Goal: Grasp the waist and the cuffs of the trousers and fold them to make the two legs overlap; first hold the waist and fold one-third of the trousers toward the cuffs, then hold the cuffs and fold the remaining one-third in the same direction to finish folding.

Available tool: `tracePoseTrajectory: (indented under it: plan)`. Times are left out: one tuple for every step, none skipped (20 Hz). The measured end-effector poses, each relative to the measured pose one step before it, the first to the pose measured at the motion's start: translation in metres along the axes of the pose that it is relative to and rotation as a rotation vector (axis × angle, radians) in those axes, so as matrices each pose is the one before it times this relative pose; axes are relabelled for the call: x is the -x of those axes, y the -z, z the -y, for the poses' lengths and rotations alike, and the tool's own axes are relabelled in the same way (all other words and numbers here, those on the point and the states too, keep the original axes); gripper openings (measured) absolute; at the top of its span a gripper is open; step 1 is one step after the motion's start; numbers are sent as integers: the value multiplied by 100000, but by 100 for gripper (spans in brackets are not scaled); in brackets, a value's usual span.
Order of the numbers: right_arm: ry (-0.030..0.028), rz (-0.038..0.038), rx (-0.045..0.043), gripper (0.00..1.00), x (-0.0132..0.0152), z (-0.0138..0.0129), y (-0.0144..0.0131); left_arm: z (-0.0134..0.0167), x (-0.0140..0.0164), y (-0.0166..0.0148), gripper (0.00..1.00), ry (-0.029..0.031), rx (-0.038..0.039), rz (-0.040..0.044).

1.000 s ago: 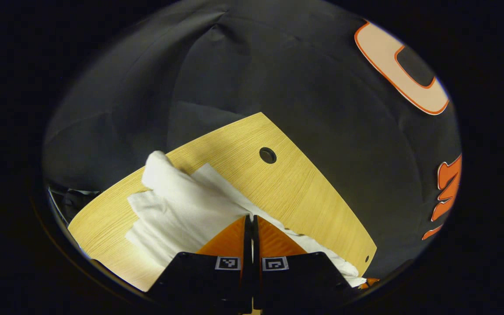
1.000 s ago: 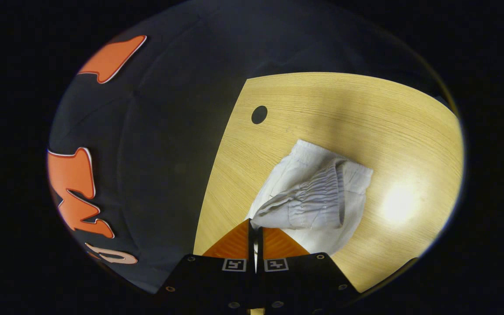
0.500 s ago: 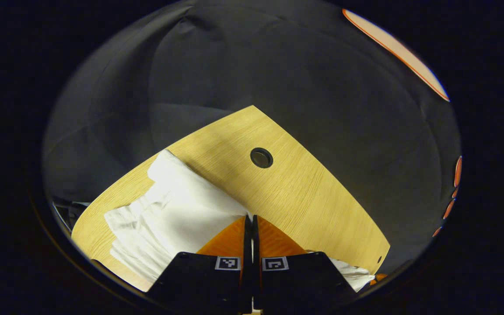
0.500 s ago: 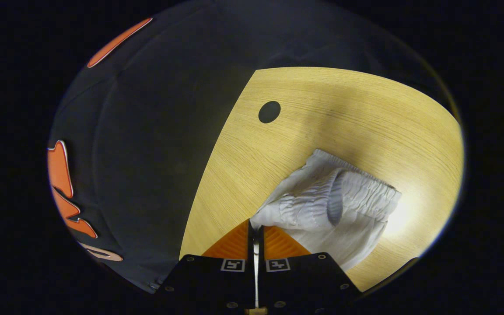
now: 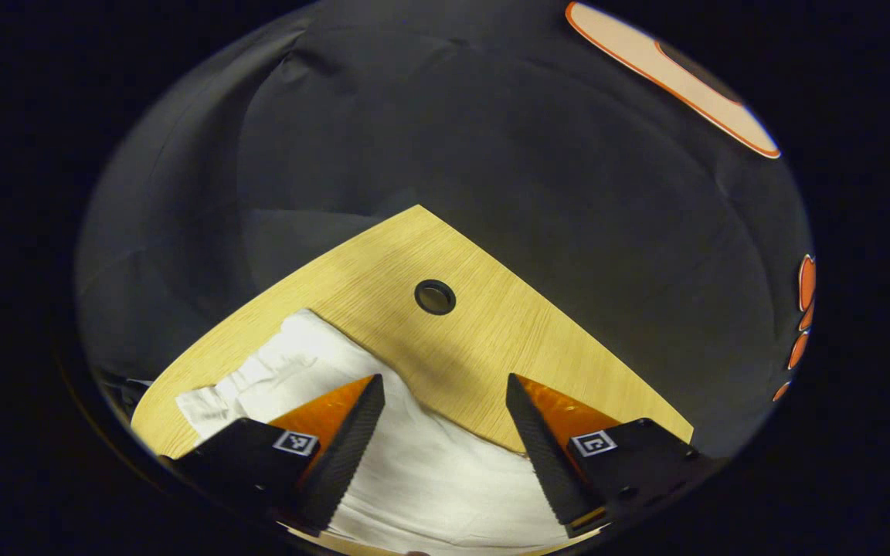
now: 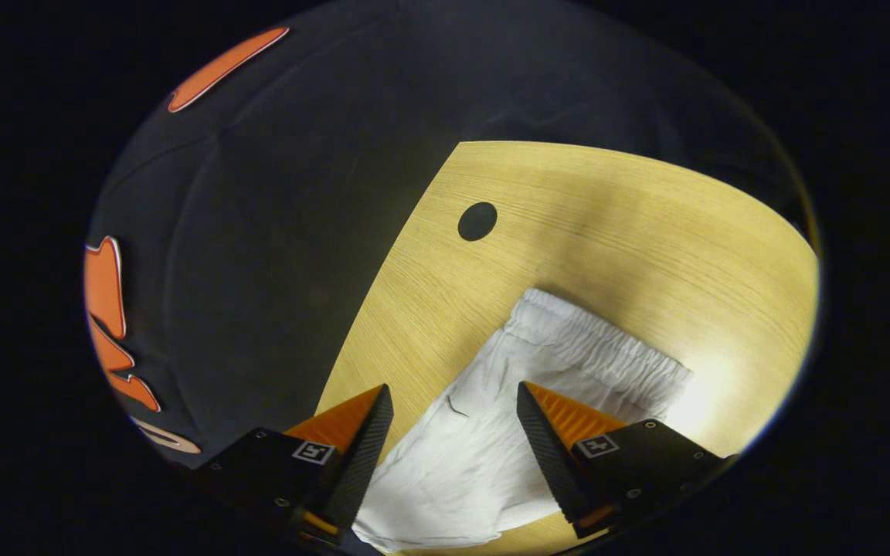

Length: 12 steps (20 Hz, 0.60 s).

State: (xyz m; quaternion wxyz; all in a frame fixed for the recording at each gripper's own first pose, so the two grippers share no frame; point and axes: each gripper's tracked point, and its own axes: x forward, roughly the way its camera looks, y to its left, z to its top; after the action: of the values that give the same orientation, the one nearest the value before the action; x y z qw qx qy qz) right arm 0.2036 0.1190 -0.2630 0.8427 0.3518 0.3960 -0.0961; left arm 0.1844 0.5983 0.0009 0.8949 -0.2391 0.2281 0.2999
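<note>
The left gripper (image 5: 445, 394) has its jaws spread wide, nothing between them; it hangs over the trousers (image 5: 414, 463), which lie flat on the table (image 5: 538, 347) directly under and ahead of its fingers. The right gripper (image 6: 453, 401) is likewise spread and holds nothing, poised above the same cloth.

In the right gripper view the trousers (image 6: 491, 440) run away from the gripper in a long band, ending at the gathered waist (image 6: 607, 347), which lies flat on the table (image 6: 607, 216) ahead and to the right of the fingers. So the long axis of the garment points roughly along that gripper's own line of sight, and the waist is the far end from it. The legs appear laid one over the other, which suggests the first fold is done, though the lower layer is hidden.

In the left gripper view the cloth stretches from under the fingers off to the lower left, where a crinkled edge (image 5: 221, 394) shows; whether that is waist or cuff cannot be told from here. A round hole (image 5: 435, 297) in the table sits beyond the cloth, well apart from it.

The right gripper view gives the elastic waist plainly; the left gripper view gives the smooth spread of cloth beneath its jaws. The next step, judging by the task, is to take the waist and carry it toward the cuffs.
</note>
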Motion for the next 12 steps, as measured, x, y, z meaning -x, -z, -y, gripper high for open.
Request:
tracePoseTrajectory:
  plan:
    - [465,684,1158,99,548,227,23,-82,498,-409,100,-1863,-4197,1959]
    - [-220,669,548,98,639,147,-126,76,241,-624,100,-680,-3157,2256]
    - [113,716,63,98,608,321,-35,200,-93,-263,100,411,-1673,1808]
    - [298,945,-144,99,696,497,-194,-73,-147,305,100,418,-1578,1344]
    - [602,1018,97,99,739,558,-193,-56,-169,-62,100,268,-1183,1992]
    - [1055,1017,381,99,654,779,-239,137,34,-157,100,884,-1550,1762]
    - [1489,908,69,98,532,886,-148,48,158,-340,100,550,-2668,2100]
    - [1261,550,-519,98,429,981,-71,32,103,-411,100,131,-2932,2463]
    - [720,684,-977,98,202,758,-42,181,169,-237,100,363,-2040,2142]
    - [997,393,-1027,98,180,888,-99,243,276,-11,100,791,-804,1531]
    - [1377,278,-894,98,127,1006,-31,-77,13,82,100,885,-992,1345]
    - [1403,-110,-701,98,-125,954,121,-19,-140,-54,100,670,-1293,1030]
